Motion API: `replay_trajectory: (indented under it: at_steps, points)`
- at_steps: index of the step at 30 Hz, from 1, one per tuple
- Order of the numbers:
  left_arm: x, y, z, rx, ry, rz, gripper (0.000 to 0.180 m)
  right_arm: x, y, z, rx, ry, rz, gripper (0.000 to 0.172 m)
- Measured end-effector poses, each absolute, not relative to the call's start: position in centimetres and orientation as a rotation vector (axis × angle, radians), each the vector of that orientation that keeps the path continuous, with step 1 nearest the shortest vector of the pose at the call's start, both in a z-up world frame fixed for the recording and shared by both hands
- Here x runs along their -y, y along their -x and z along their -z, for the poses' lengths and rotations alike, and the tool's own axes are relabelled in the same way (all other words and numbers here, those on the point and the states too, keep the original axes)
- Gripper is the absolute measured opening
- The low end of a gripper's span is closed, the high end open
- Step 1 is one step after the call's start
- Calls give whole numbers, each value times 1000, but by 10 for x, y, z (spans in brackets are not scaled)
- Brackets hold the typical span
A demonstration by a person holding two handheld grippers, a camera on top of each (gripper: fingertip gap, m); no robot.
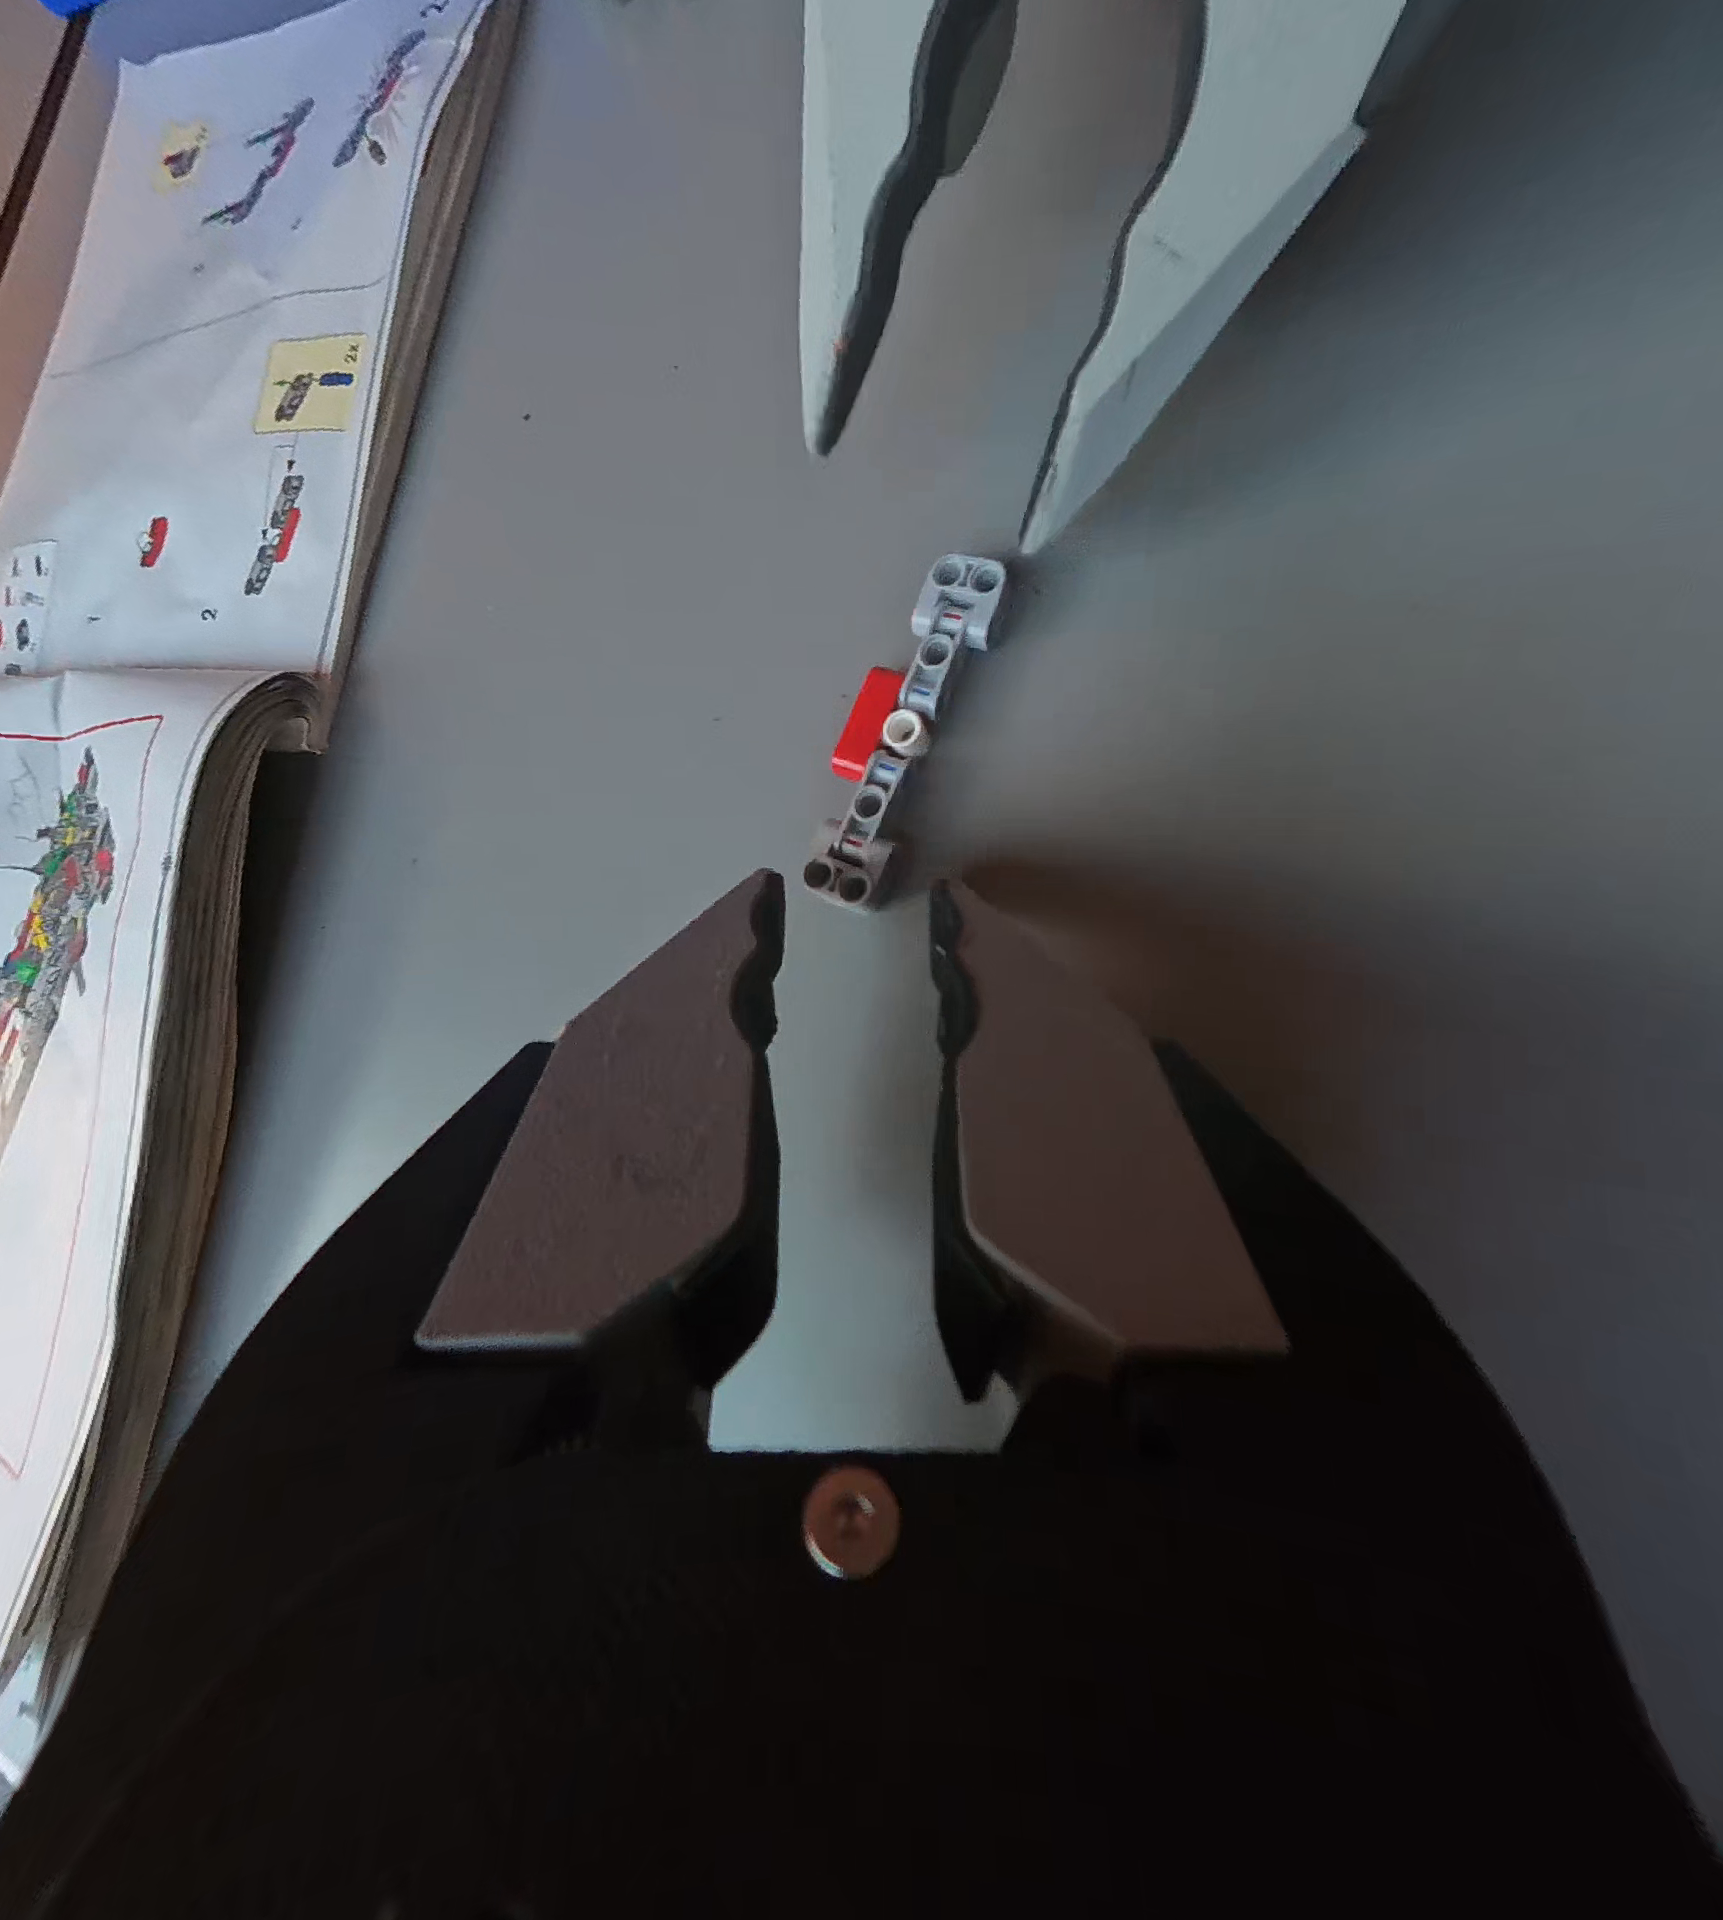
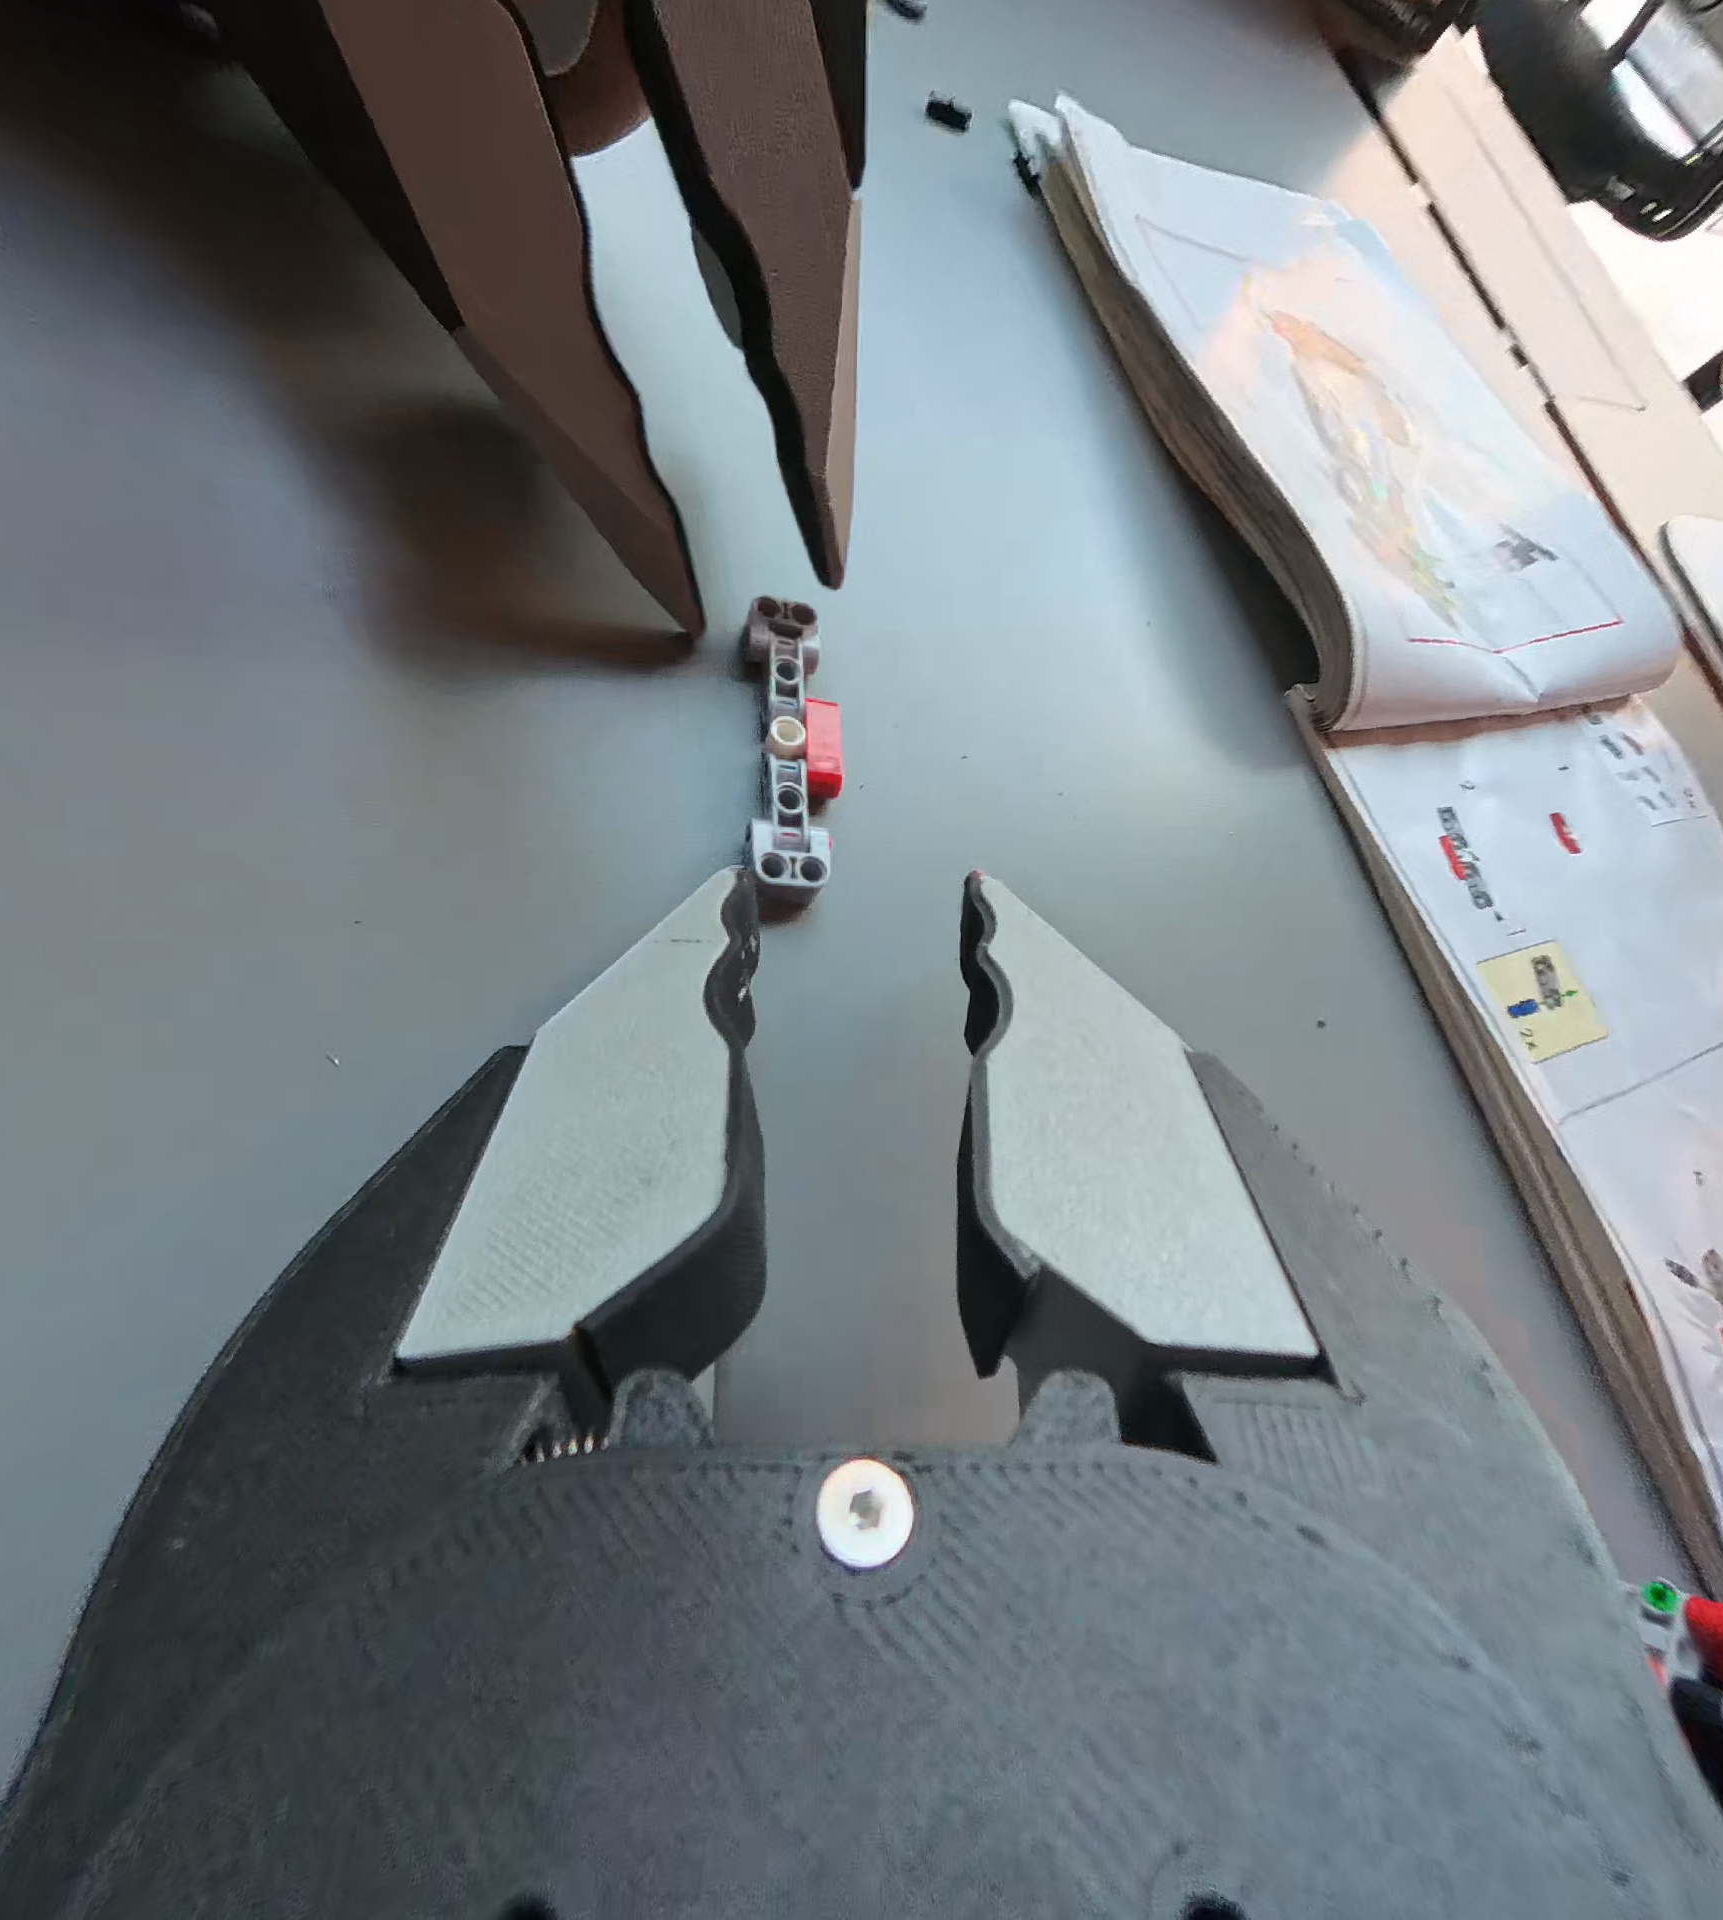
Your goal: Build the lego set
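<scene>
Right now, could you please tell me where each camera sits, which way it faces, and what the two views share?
Left wrist view: on the left claw, facing down along its brown open fingers at a small brick assembly on the grey table.
Right wrist view: on the right claw, facing the opposite way along its grey open fingers.
Shared: the assembly, an open instruction booklet, and each other's claw.

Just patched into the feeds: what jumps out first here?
A small grey plastic brick assembly with a red block on its side lies on the grey table, between the two facing tools. The brown-fingered left tool and grey-fingered right tool are both open, holding nothing. An open instruction booklet lies alongside.
</scene>
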State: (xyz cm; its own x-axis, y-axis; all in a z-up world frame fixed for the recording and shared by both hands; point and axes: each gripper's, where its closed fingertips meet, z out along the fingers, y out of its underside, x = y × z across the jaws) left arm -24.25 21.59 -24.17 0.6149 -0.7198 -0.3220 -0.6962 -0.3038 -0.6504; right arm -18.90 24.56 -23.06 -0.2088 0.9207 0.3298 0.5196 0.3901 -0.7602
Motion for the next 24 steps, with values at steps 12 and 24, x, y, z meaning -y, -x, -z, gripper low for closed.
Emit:
replay_trajectory:
  at_steps: [12, 24]
  points:
    - [-339, 249, 137, -779, 2101, 204, 61, -271, 151, 149, 1295, 1213, -914, 41]
    - [-505, 218, 235, -715, 2594, 227, 95, -273, 136, 138, 1204, 1200, -1020, 42]
